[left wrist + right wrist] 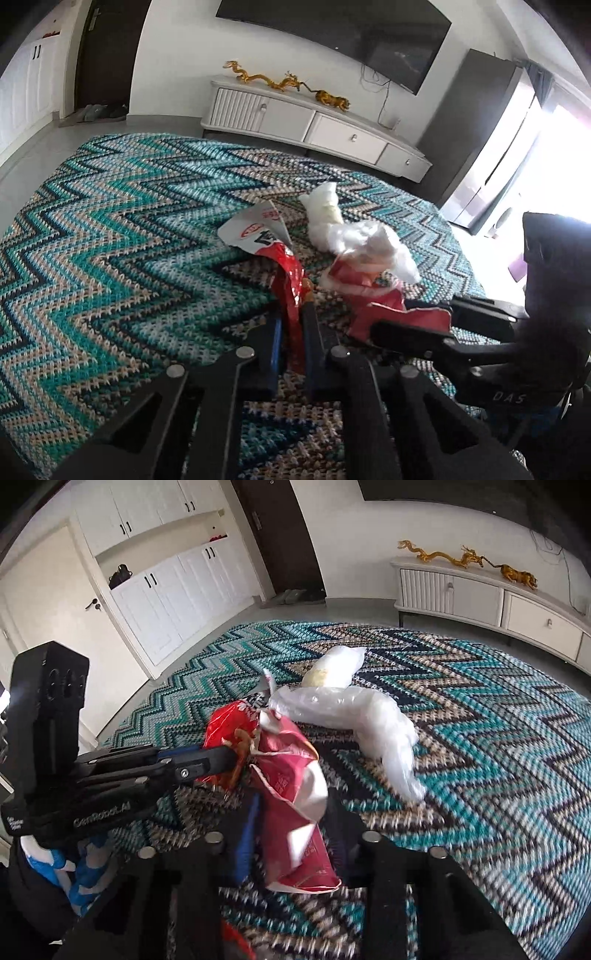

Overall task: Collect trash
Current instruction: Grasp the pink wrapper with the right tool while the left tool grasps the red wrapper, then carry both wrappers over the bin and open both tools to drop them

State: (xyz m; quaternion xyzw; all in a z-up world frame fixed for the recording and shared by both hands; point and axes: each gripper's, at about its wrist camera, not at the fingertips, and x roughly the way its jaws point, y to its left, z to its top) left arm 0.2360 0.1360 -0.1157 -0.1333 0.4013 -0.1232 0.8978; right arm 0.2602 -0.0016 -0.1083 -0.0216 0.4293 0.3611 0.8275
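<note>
Left hand-held gripper (291, 325) clamped on red wrapper (290, 284), right hand-held gripper (291, 827) pinching pink wrapper (291, 775) at its 12 o'clock, white bags (351, 709) beyond, all on zigzag rug (480, 738).

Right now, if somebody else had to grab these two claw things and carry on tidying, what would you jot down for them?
Left gripper: shut on the shiny red wrapper.
Right gripper: closed around the pink paper bag; a firm grip is not certain.
Both pieces rest on the zigzag rug, touching each other.
Still lying loose: the white plastic bag and a pale bundle behind it.
Done: two pieces gripped. Left: lift them, bin them, return for the white ones. No bin is in view.
</note>
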